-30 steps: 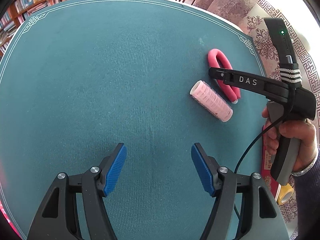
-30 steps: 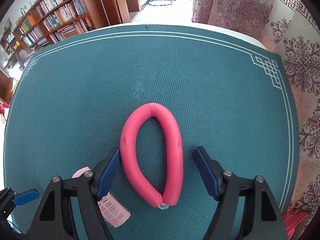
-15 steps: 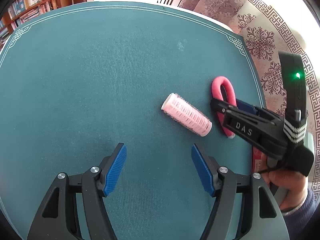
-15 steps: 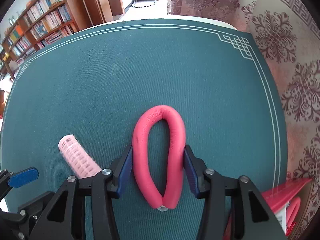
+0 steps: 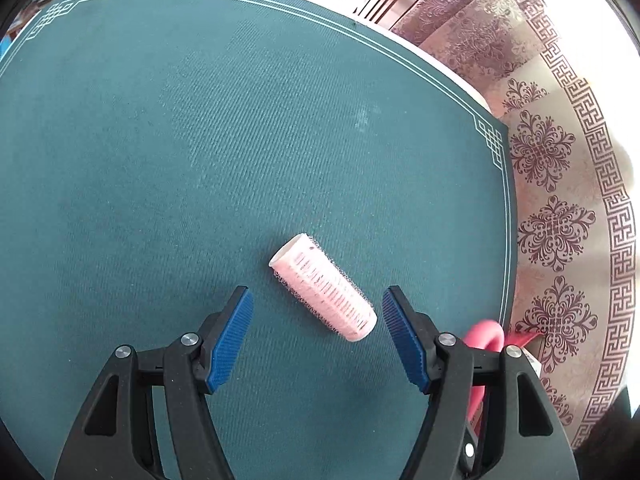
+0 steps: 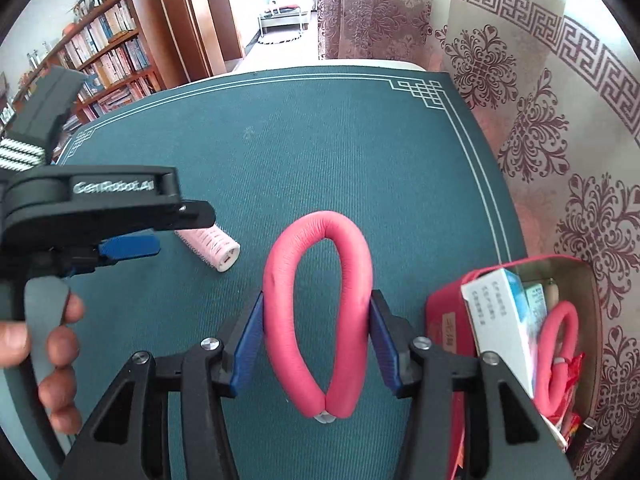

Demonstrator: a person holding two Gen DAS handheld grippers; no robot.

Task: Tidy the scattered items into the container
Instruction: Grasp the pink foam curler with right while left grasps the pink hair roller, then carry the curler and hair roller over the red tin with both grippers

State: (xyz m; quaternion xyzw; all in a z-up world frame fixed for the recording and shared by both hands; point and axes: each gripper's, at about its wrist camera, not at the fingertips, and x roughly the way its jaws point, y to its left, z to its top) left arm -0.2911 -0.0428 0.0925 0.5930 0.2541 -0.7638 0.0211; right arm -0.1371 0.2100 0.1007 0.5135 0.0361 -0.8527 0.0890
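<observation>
The tabletop (image 5: pixel 168 152) carries a dark teal woven cloth with a fine ribbed grain and a white line border with fret corners.

The right tool (image 6: pixel 316 334) has black angular arms and blue ribbed pads (image 6: pixel 249 334). It is clenched on the loop (image 6: pixel 318 308), a smooth pink-red foam tube bent into a teardrop, its two ends meeting at a pale tip near the camera. Both pads press the loop's sides; the foam narrows slightly at the contact. In the left wrist view only a blurred part of the loop (image 5: pixel 486 334) shows behind the left tool's right arm.

The left tool (image 5: pixel 318 334) is released, its pads standing apart. The roller (image 5: pixel 323 286), a pale pink cylinder with a bristly mesh surface and hollow white core, lies on the cloth between the pads, touching neither. It lies slantwise.

The box (image 6: pixel 452 320), a red open container, sits at the tabletop's right edge. It holds a white carton (image 6: pixel 500 320) and a second pink-red loop (image 6: pixel 558 354). A hand (image 6: pixel 48 356) grips the left tool's grey handle.

Changes from the earlier frames: a second ago the right tool's pads stood clear of the loop, which lay flat on the cloth; the jaws have since been closing and now hold it. The roller was well ahead and right of the left tool; it is now between the pads. The box has come into the right wrist view.
</observation>
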